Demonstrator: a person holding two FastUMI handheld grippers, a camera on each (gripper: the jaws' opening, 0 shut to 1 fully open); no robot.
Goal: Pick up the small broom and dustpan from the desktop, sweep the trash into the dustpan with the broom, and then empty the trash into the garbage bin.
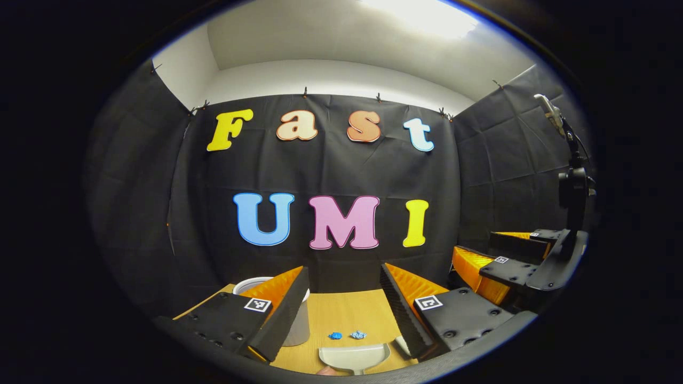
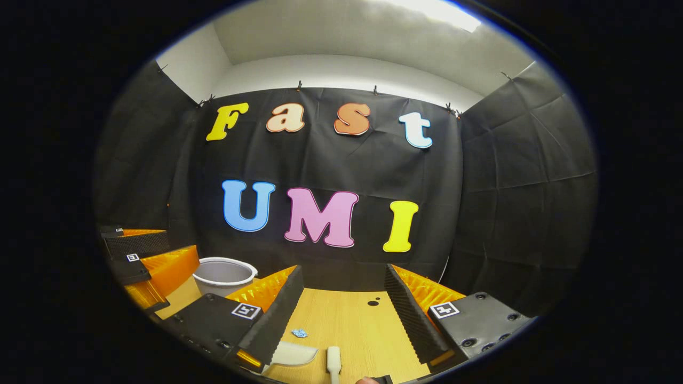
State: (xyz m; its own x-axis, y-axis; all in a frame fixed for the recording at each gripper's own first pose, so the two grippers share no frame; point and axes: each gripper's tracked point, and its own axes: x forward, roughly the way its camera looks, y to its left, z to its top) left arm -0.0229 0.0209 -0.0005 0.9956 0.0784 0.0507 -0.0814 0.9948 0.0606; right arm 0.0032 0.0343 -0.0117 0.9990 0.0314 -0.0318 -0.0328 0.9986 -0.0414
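Two grippers: your left gripper (image 1: 341, 314) and right gripper (image 2: 341, 314) both hang spread, pinching nothing.
Dustpan (image 1: 354, 357): at 6 o'clock on the desktop (image 1: 347, 314); probably light, stiff plastic; take its handle.
Broom (image 2: 334, 362): 6 o'clock; likely light; pinch the handle.
Trash (image 1: 347, 335): blue scraps just beyond the dustpan.
Garbage bin (image 2: 223, 276): 9 o'clock.

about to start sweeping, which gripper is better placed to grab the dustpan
Left. In the left gripper view the dustpan lies straight ahead between the open left gripper, while the right gripper faces the broom handle.

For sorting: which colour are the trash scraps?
Blue; the trash scraps show best in the left gripper view.
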